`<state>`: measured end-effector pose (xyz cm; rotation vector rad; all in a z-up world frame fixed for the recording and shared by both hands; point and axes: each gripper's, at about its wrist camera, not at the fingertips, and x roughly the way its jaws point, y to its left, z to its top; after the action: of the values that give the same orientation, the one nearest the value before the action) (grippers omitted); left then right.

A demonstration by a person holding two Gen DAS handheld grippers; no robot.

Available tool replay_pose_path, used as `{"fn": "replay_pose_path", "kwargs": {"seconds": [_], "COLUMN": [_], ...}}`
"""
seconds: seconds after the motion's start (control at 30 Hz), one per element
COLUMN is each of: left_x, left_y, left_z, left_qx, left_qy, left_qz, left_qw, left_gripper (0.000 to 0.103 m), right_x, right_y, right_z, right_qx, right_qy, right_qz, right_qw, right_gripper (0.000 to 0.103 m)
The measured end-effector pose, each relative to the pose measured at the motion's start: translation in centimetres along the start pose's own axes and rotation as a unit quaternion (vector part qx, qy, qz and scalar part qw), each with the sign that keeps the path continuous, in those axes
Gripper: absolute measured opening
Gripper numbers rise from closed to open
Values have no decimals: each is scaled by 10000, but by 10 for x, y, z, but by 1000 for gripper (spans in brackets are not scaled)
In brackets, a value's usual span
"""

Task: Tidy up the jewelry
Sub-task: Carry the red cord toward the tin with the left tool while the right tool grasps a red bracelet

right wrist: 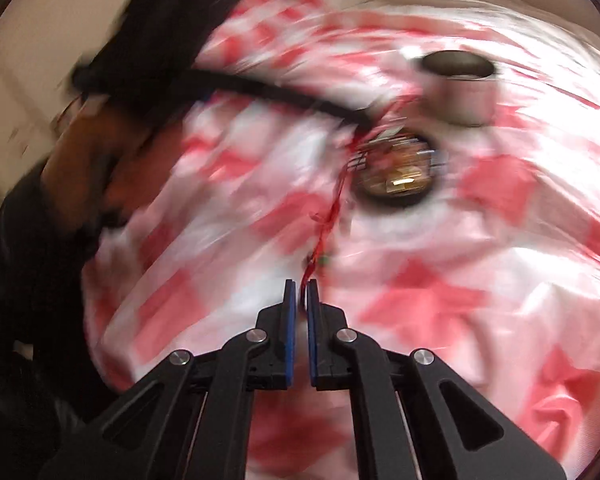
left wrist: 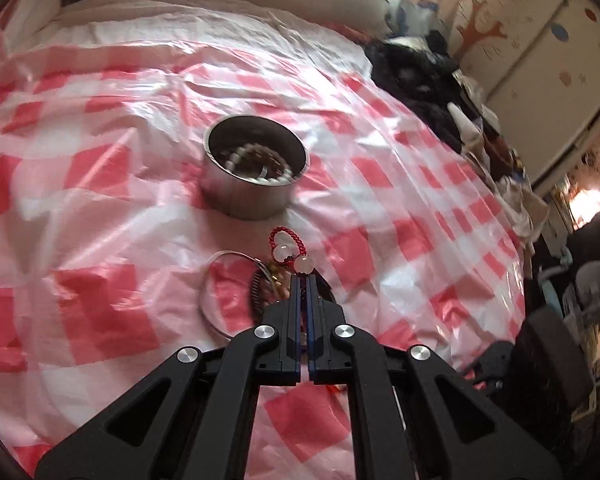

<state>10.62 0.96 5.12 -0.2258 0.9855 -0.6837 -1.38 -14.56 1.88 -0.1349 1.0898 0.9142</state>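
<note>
A round metal tin [left wrist: 252, 170] stands on the pink checked cloth and holds a white bead bracelet [left wrist: 256, 158]. My left gripper [left wrist: 304, 276] is shut on a red braided cord bracelet [left wrist: 286, 240] with two pale beads, held just above a pile of jewelry: a thin silver bangle [left wrist: 208, 292] and a dark coiled piece [left wrist: 256, 288]. In the blurred right wrist view my right gripper [right wrist: 301, 286] is shut on the other end of the red cord [right wrist: 328, 220], which runs up to the left gripper's finger [right wrist: 292, 98] beside the tin [right wrist: 458, 84] and the jewelry pile [right wrist: 396, 172].
The pink checked plastic cloth [left wrist: 100, 200] covers a bed. Dark clothes [left wrist: 420, 76] are heaped along its right edge, with a wardrobe [left wrist: 540, 40] beyond. The person's hand and dark sleeve [right wrist: 80, 152] fill the left of the right wrist view.
</note>
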Motion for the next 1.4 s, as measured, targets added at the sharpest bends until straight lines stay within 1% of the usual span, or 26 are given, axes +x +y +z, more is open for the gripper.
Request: {"fn": "replay_pose_path", "kwargs": {"seconds": [0.03, 0.1, 0.3, 0.43, 0.5, 0.53, 0.57, 0.6, 0.63, 0.67, 0.7, 0.73, 0.77, 0.83, 0.9, 0.93, 1.03, 1.1, 1.13, 1.17, 1.2, 1.23, 1.3, 1.4], "left_x": [-7, -15, -21, -20, -20, -21, -21, -21, -21, -22, -22, -21, -21, -20, -19, -19, -19, -18, -18, -18, -18, -18, -17, -13], "left_y": [8, 16, 16, 13, 12, 10, 9, 7, 6, 6, 6, 6, 6, 4, 1, 0, 0, 0, 0, 0, 0, 0, 1, 4], "left_z": [3, 7, 13, 12, 11, 12, 11, 11, 11, 10, 10, 9, 9, 8, 8, 7, 7, 6, 6, 6, 6, 6, 6, 5], "left_qx": [-139, -250, -231, -200, -200, -177, -151, -120, -101, -100, -100, -99, -98, -73, -24, -9, -5, 3, -2, -4, 5, 2, -9, 1], "left_qy": [-125, -230, -314, -296, -279, -270, -259, -249, -243, -235, -221, -204, -187, -148, -115, -103, -70, -49, -48, -47, -49, -49, -47, 17], "left_qz": [14, -19, -121, -192, -272, -299, -312, -312, -311, -324, -332, -333, -341, -368, -394, -415, -451, -444, -452, -450, -428, -413, -353, -189], "left_qw": [9998, 9994, 9992, 9992, 9990, 9990, 9991, 9991, 9992, 9992, 9992, 9992, 9992, 9992, 9992, 9991, 9990, 9990, 9990, 9990, 9991, 9991, 9994, 9998], "left_gripper": [2, 2, 2, 2, 2, 2, 2, 2, 2, 2, 2, 2, 2, 2, 2, 2, 2, 2, 2, 2, 2, 2, 2, 2], "right_x": [3, 3, -5, -14, -19, -22, -26, -30, -34, -35, -34, -31, -25, -7, 13, 20, 24, 22, 24, 26, 30, 30, 30, 21], "right_y": [4, 2, -8, -18, -24, -32, -38, -42, -42, -39, -35, -32, -29, -26, -31, -33, -43, -46, -48, -50, -52, -53, -54, -52], "right_z": [0, -1, -2, 1, 1, 3, 5, 8, 11, 16, 21, 26, 32, 47, 55, 59, 63, 67, 68, 70, 70, 69, 66, 60], "right_qx": [-95, -68, 89, 382, 606, 822, 1027, 1207, 1246, 1164, 1096, 1057, 1035, 1077, 1263, 1400, 1689, 1752, 1751, 1775, 1812, 1826, 1800, 1788], "right_qy": [84, 87, -18, -330, -523, -697, -859, -1060, -1294, -1465, -1566, -1645, -1649, -1487, -1289, -1259, -1410, -1571, -1584, -1520, -1421, -1379, -1338, -1501], "right_qz": [49, 101, 68, 64, -35, -142, -198, -283, -358, -260, -107, -89, -144, -326, -457, -509, -529, -559, -586, -631, -645, -654, -691, -622], "right_qw": [9999, 9999, 9999, 9987, 9968, 9941, 9908, 9866, 9831, 9820, 9815, 9807, 9808, 9825, 9825, 9808, 9741, 9703, 9700, 9703, 9710, 9713, 9721, 9704], "right_gripper": [5, 5, 5, 5, 5, 6, 26, 42, 66, 66, 66, 66, 66, 66, 59, 54, 51, 46, 38, 21, 13, 8, 8, 8]}}
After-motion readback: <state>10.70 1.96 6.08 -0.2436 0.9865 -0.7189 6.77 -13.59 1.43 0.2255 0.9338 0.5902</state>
